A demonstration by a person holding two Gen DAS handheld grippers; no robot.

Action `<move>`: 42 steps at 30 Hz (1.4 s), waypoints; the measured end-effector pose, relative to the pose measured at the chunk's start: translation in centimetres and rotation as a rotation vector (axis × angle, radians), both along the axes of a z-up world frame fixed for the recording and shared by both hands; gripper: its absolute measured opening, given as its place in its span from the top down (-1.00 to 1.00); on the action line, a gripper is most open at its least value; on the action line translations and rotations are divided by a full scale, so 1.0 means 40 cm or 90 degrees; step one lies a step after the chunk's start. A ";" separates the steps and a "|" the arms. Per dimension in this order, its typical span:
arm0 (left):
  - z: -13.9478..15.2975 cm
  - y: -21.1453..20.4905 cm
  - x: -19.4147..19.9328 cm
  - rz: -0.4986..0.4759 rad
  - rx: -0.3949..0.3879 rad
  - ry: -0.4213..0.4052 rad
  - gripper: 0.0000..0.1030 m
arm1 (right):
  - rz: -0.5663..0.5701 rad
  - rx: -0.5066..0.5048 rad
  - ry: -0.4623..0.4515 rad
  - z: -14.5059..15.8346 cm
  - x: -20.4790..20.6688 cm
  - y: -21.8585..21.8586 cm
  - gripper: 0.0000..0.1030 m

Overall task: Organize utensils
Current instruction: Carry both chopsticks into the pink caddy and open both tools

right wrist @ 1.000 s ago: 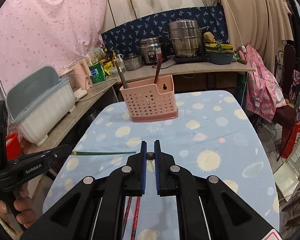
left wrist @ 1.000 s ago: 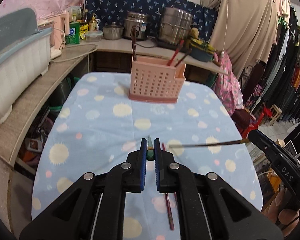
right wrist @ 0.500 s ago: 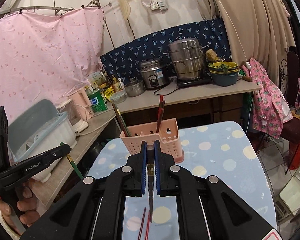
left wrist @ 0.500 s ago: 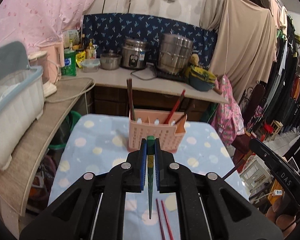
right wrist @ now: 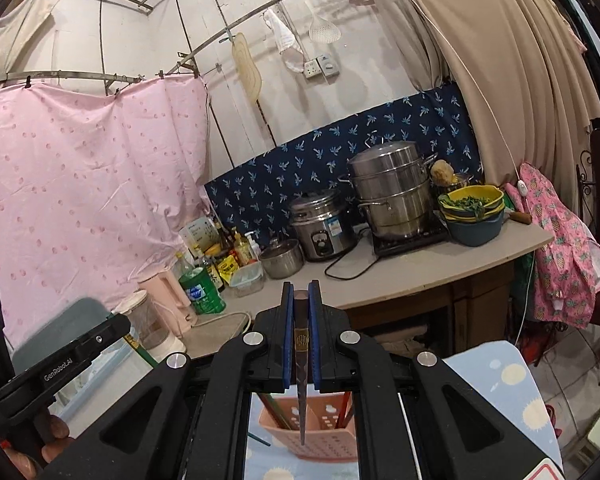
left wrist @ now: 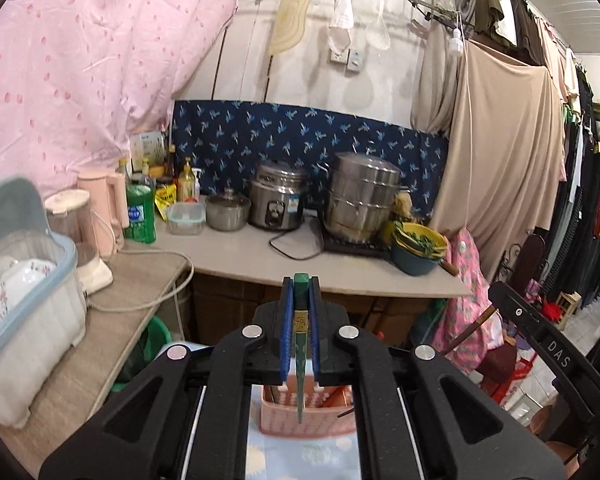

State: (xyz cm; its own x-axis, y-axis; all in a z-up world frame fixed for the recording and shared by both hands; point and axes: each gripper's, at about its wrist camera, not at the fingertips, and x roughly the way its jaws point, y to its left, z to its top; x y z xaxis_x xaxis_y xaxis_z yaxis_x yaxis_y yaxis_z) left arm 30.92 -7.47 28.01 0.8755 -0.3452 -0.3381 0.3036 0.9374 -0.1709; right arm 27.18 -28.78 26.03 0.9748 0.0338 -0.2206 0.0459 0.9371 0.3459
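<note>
My left gripper point(left wrist: 301, 292) is shut on a green chopstick point(left wrist: 300, 344) that hangs point down over the pink perforated utensil holder point(left wrist: 300, 420). My right gripper point(right wrist: 301, 296) is shut on a dark brown chopstick point(right wrist: 301, 360), also point down above the same pink holder point(right wrist: 320, 436). The holder stands on the blue dotted tablecloth point(left wrist: 300, 460) and holds red and dark chopsticks point(right wrist: 342, 412). Each gripper shows at the edge of the other's view: the left one point(right wrist: 60, 364) at lower left, the right one point(left wrist: 540, 332) at right.
A counter point(left wrist: 260, 256) behind the table carries a steel steamer pot point(left wrist: 362, 196), a rice cooker point(left wrist: 278, 200), a small pot point(left wrist: 227, 212), bottles and a bowl of greens point(left wrist: 418, 246). A dish rack with plates point(left wrist: 24, 292) sits at left. Clothes hang at right.
Both grippers have risen and tilted up from the table, each carrying its chopstick from level to point down above the holder. The view has swung from the tablecloth up to the wall.
</note>
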 end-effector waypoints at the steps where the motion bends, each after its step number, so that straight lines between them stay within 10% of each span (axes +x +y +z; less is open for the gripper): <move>1: 0.003 -0.006 0.016 0.000 0.001 -0.005 0.87 | -0.004 -0.003 -0.002 0.003 0.021 -0.001 0.86; 27: -0.238 -0.050 0.187 0.000 0.021 0.121 0.85 | -0.009 -0.025 0.122 -0.229 0.194 0.013 0.77; 42: -0.246 -0.027 0.037 0.019 0.058 0.106 0.22 | 0.013 -0.045 0.090 -0.192 0.030 0.050 0.44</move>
